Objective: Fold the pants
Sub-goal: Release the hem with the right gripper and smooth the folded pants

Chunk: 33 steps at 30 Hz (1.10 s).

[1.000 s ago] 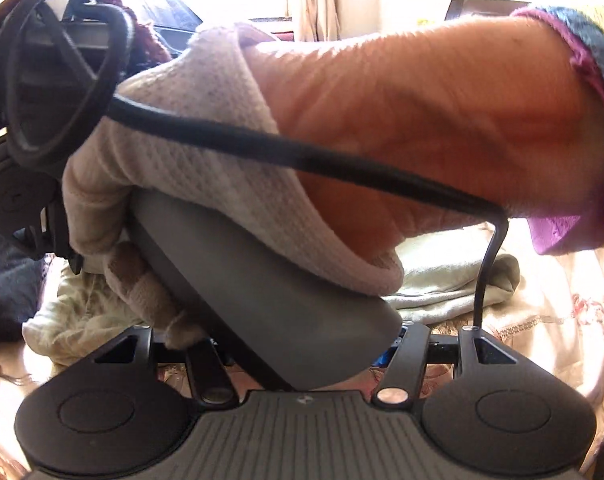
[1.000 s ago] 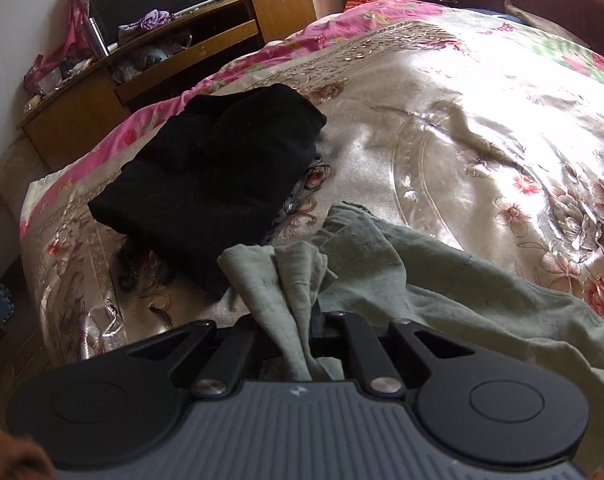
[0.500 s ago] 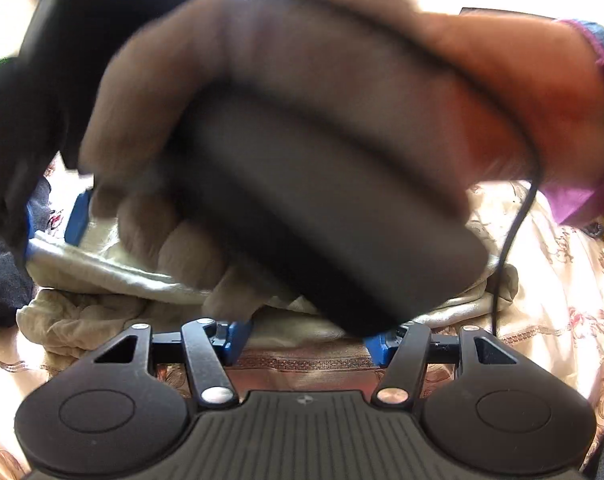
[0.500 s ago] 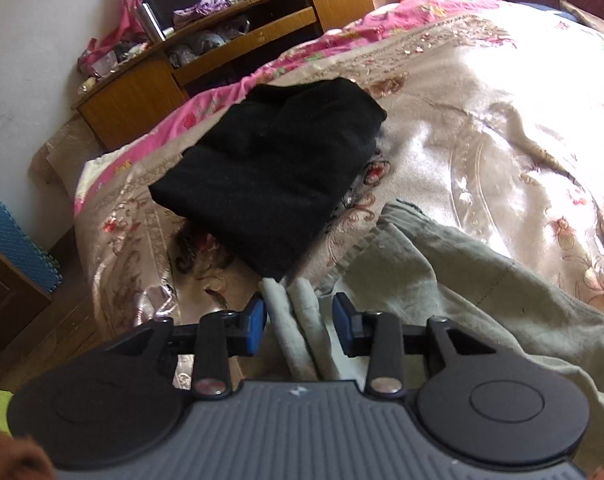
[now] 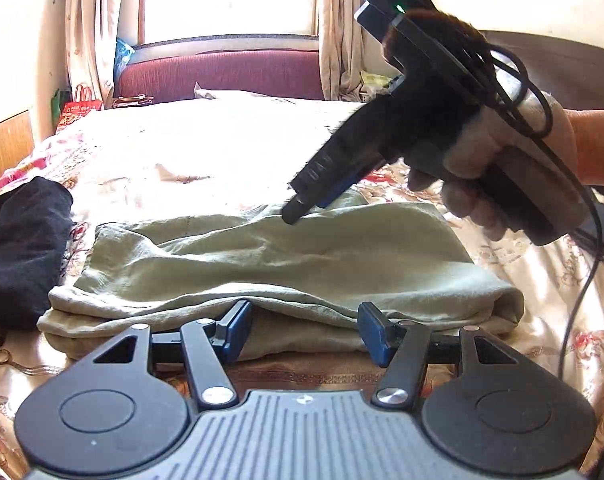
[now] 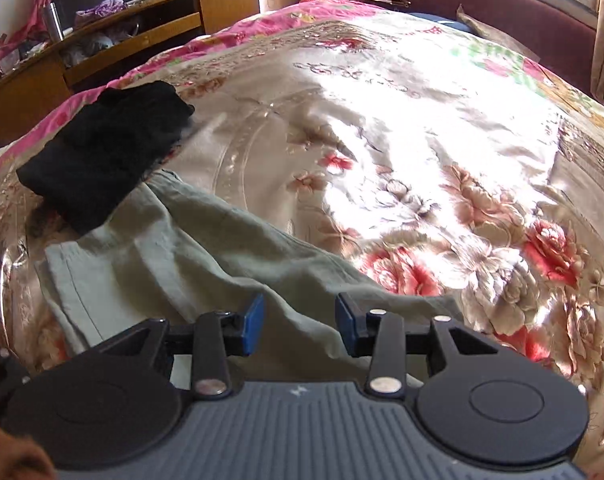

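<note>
The pale green pants (image 5: 278, 264) lie folded in layers on the floral bedspread (image 5: 206, 148). My left gripper (image 5: 303, 334) is open and empty at their near edge. My right gripper (image 6: 300, 322) is open and empty just above the green cloth (image 6: 174, 248). It also shows in the left wrist view (image 5: 298, 210), held by a gloved hand (image 5: 497, 168), with its tips over the far edge of the pants.
A black garment (image 5: 18, 248) lies on the bed left of the pants, touching their corner in the right wrist view (image 6: 110, 148). A wooden desk (image 6: 102, 40) stands beyond the bed's left side. A maroon sofa (image 5: 222, 72) lies behind the bed.
My right gripper has opened and let go of the green cloth, which now lies flat. The right hand has moved away from the left camera to the far side of the pants.
</note>
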Available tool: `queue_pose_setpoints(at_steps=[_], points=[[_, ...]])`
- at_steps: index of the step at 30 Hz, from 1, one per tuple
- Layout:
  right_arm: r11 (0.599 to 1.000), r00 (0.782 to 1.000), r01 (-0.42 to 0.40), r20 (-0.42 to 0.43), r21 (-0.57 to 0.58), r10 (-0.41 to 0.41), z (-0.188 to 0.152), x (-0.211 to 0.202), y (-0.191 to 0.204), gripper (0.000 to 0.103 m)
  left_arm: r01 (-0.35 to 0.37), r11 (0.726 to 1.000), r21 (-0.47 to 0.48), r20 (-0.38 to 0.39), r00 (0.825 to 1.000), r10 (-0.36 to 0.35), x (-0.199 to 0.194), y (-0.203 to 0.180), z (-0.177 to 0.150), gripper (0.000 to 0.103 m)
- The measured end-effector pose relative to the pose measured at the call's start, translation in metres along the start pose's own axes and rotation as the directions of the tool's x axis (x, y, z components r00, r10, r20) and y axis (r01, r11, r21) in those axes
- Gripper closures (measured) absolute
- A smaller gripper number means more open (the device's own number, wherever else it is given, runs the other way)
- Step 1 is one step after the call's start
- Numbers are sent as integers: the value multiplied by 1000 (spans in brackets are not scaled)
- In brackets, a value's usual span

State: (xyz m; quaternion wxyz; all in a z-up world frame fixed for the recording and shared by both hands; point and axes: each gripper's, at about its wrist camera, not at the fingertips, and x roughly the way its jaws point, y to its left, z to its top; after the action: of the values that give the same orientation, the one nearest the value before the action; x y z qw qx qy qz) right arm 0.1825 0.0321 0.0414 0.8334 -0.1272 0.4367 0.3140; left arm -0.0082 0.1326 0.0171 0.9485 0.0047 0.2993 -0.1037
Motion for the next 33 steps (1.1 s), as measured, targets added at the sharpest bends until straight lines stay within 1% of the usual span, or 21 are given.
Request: queue_pose_setpoints(at_steps=[1,3,5,6,7,8,10,13,15,16,17,18,19,20,22,25,26,27,28,30,33], points=[[1000,1000,-3,-12,-22,3,-4,2,-1,59,-6,1000,7,-4,1000,6,0,-1,0,31],[995,999,23,-29,-92,-26,-14,8,-2,56,-13,1000,23,-12,1000,13,-1,-6,2,31],[984,994,89,-42,-152,-96,-26,19,-5,57,-23,999,41,-22,999,24,-1,-11,2,31],[980,989,127,-50,-153,-136,-29,26,-11,57,-29,998,49,-25,999,30,-4,-12,2,31],[985,991,121,-48,-120,-127,-32,30,-19,55,-30,998,51,-26,999,32,-7,-12,3,31],[993,994,95,-40,-64,-98,-33,30,-30,55,-26,998,50,-29,999,28,-10,-13,4,31],[996,997,79,-11,47,-78,-31,27,-43,55,-13,998,56,-44,999,16,-15,-16,5,31],[994,997,72,35,78,-75,-32,13,-47,55,-28,991,127,-22,999,31,-25,-22,10,31],[994,996,36,75,99,-44,-37,-3,-51,55,-31,984,175,13,999,30,-27,-27,18,30],[993,994,39,94,109,-50,-39,-10,-54,55,-34,982,186,31,999,28,-27,-30,23,29],[991,992,52,108,123,-66,-43,-16,-58,55,-33,981,190,52,998,23,-23,-31,30,24],[988,990,65,113,139,-81,-46,-19,-64,55,-28,981,190,66,998,15,-19,-32,35,22],[985,990,81,104,154,-97,-50,-19,-71,55,-21,982,189,76,997,7,-13,-32,39,19],[980,989,105,89,167,-121,-54,-16,-77,55,-22,982,190,79,997,7,-3,-32,43,19],[970,986,134,66,203,-150,-63,-8,-92,55,-27,984,179,56,998,17,19,-30,47,19],[935,983,143,65,323,-172,-76,-9,-116,55,-52,987,154,-44,997,59,56,-19,46,19],[922,982,131,81,364,-172,-82,-15,-123,55,-87,983,159,-98,990,103,69,-14,42,19],[913,981,122,92,389,-171,-86,-20,-128,55,-131,976,175,-158,974,159,81,-10,35,19],[903,978,122,104,412,-180,-92,-28,-133,55,-144,973,182,-189,966,178,87,-7,28,17],[887,977,106,121,449,-178,-106,-45,-137,54,-139,979,152,-175,971,165,83,-2,19,17],[839,985,6,139,545,-98,-135,-62,-143,53,-152,974,167,-168,969,180,78,-8,20,17]])
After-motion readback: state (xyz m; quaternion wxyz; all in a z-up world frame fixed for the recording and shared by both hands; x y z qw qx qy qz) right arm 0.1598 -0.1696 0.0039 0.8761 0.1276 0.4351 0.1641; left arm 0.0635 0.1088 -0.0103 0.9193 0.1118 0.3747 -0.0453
